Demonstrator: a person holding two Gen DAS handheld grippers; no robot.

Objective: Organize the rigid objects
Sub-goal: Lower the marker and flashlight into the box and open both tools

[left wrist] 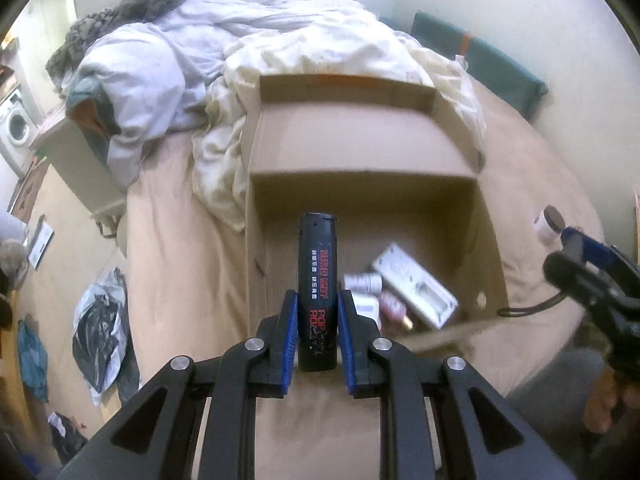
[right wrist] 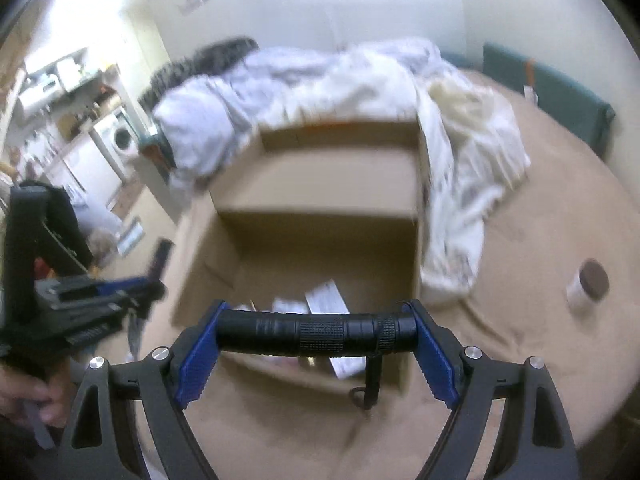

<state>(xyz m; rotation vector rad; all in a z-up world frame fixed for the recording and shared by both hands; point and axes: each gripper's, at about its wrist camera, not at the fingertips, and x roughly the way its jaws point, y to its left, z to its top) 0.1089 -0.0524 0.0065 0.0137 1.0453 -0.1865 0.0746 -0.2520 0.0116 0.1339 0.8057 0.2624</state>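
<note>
Lighter (left wrist: 318, 292): black, red and white print, upright between the blue pads of the left hand-held gripper (left wrist: 318, 312); pinched at its lower half, top standing clear above the fingertips, in front of the open box.
Left hand-held gripper: narrowed onto the lighter, both pads touching its sides.
Torch (right wrist: 316, 330): black, knurled, lying crosswise; its two ends bear against the blue pads of the right hand-held gripper (right wrist: 316, 332). Cord loop hangs from it near the right end.
Right hand-held gripper: spread wide, clamped end-to-end on the torch.
Box (left wrist: 256, 240): brown cardboard, flaps open, sitting on the bed; both grippers are near its front edge.
Box contents: white flat pack (left wrist: 414, 284), small white bottle (left wrist: 362, 282), a pinkish item beside it; other details blurred.
Jar (right wrist: 586, 284): white with brown lid, on the bed to the right of the box, well apart from it.
Bed (left wrist: 168, 264): tan sheet; rumpled white bedding (left wrist: 304, 52) heaped behind and beside the box.
Floor, left of bed: plastic bag (left wrist: 100, 312), scattered clutter.
Background: washing machine (right wrist: 120, 140) at far left.
</note>
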